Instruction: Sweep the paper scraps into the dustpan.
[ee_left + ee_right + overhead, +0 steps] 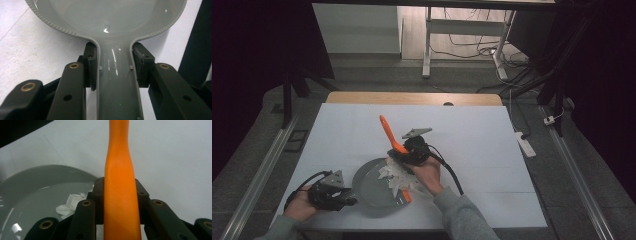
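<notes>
A grey round pan (368,189) lies on the white table near the front edge. Its glossy bowl (110,17) and flat handle (117,82) show in the left gripper view. My left gripper (346,201) is shut on that handle, one black pad on each side (116,65). My right gripper (401,153) is shut on the long handle of an orange tool (387,129), which slants up and away. The handle (120,195) runs between the jaws (120,193). White crumpled scraps (396,178) lie on the pan's right side (71,203), and the tool's orange lower end (407,196) pokes out beyond them.
The white tabletop (472,140) stretches far and right of the pan, with a wooden strip (412,98) along its back edge. A power strip (526,144) lies on the floor at the right. Metal rails (259,175) flank the table.
</notes>
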Demonstrator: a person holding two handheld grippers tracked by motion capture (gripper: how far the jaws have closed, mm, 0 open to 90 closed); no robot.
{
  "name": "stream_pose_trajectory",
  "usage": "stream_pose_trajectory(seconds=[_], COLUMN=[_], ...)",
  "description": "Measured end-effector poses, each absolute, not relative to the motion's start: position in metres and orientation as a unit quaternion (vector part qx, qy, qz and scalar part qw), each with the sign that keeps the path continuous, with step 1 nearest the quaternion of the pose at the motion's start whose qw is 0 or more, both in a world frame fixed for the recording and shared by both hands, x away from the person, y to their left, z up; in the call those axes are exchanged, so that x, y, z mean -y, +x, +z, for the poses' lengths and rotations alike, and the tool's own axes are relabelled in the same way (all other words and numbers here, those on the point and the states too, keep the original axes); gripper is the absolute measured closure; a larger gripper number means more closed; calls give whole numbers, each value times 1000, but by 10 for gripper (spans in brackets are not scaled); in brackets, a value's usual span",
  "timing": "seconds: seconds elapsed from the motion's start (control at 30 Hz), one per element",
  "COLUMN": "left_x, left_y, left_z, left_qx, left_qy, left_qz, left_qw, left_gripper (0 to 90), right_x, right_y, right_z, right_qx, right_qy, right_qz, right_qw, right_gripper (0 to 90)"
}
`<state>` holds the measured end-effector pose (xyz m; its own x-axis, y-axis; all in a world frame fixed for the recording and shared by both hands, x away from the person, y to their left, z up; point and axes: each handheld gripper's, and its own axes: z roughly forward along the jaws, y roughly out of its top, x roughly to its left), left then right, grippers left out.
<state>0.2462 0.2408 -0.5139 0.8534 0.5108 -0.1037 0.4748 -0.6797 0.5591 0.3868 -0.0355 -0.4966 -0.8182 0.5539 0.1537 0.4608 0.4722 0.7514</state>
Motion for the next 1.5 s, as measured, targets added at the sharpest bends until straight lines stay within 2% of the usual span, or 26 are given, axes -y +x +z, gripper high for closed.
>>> stream_pose_trajectory(seconds=[0.23,0.5,0.77,1.1,1.5], left_x=[-240,-240,-240,-238,-237], left_y=[246,246,246,246,246], left_z=[-515,-515,-515,-514,-514], left_qx=[-269,-268,-269,-271,-270], left_qy=[916,916,915,915,916], left_qz=[29,29,29,31,33], left_qw=[298,298,298,297,295], left_gripper=[618,618,618,618,618], right_x=[26,65,93,85,71], right_y=[380,387,392,377,372], right_z=[-491,-462,-468,-489,-496], right_qx=[-849,-834,-843,-865,-865], right_qy=[270,295,326,320,317], right_qz=[453,459,407,372,378], right_qw=[18,88,131,104,88], right_gripper=[705,705,705,705,705])
